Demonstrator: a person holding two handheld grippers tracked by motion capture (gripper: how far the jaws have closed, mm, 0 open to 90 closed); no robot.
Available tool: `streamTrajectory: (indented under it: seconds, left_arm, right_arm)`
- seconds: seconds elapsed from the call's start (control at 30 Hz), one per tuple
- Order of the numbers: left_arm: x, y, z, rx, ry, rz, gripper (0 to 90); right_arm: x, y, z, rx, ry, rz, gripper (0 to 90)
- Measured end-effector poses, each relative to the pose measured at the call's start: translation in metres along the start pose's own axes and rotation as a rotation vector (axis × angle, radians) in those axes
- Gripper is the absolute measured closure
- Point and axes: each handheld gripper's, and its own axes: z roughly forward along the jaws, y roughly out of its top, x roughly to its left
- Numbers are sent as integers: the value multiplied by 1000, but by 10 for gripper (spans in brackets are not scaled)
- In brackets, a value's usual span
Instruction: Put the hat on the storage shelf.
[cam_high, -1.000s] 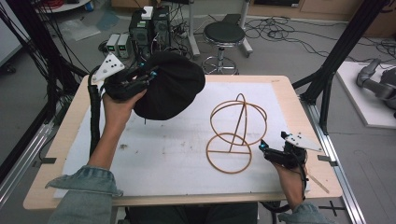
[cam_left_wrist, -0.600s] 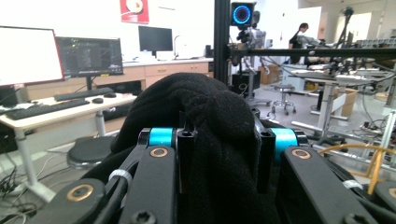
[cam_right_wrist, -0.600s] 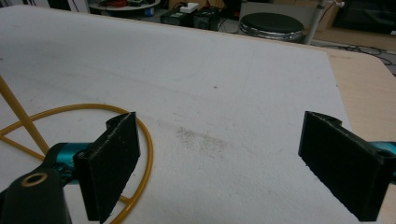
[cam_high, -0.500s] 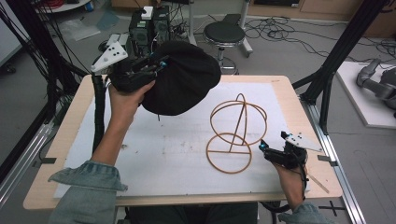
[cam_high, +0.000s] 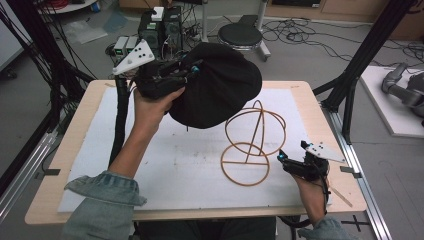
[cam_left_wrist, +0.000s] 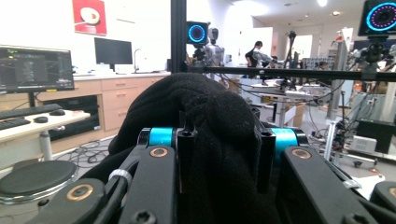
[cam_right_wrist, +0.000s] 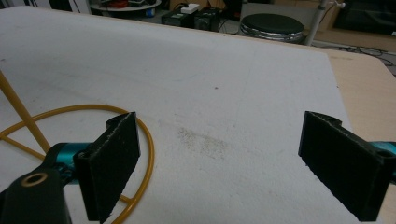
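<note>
Since a second ago: hat (cam_high: 217, 85) hoisted higher and further toward the upper middle of the high view, clear of the table (cam_high: 75, 150) now. Right side pretty much unchanged.

Left gripper (cam_high: 192, 70) clamped on a fold of the black fabric, jaws pinching it tight in the left gripper view (cam_left_wrist: 219, 154). Probably lifted that high to clear the top of the wire stand (cam_high: 252, 142) before dropping over it. Stand sitting right of centre on the white mat (cam_high: 165, 170), just below and right of the hat.

Right gripper (cam_high: 292, 165) parked low at the stand's base ring, jaws spread wide with nothing between them, maybe ready to steady it. Not touching the ring (cam_right_wrist: 140, 140) as far as visible.

Hard to tell: the hat's opening, hidden on the underside. Stand's upper loop partly tucked behind the fabric.
</note>
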Motion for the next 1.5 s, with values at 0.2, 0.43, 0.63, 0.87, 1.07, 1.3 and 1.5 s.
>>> streamTrajectory:
  seconds: [0.2,0.43,0.63,0.87,1.07,1.3,1.5]
  left_arm:
    - [-6,-3,10,-4,-37,-21,706]
    - [-10,-10,21,18,-60,-37,707]
    - [-12,-17,28,57,-80,-41,707]
    - [-16,-28,36,93,-108,-53,705]
    - [-23,-39,45,137,-141,-52,705]
    - [-37,-46,55,168,-173,-34,703]
    - [-49,-56,65,210,-182,-11,699]
  right_arm:
    - [0,0,0,-1,1,-1,124]
    - [0,0,0,2,5,3,124]
    - [-1,0,0,-1,5,4,125]
    - [-1,0,0,0,5,-1,124]
    - [-2,-1,1,4,2,-1,125]
    - [-1,-1,1,7,0,7,124]
    - [-3,-2,1,14,6,17,124]
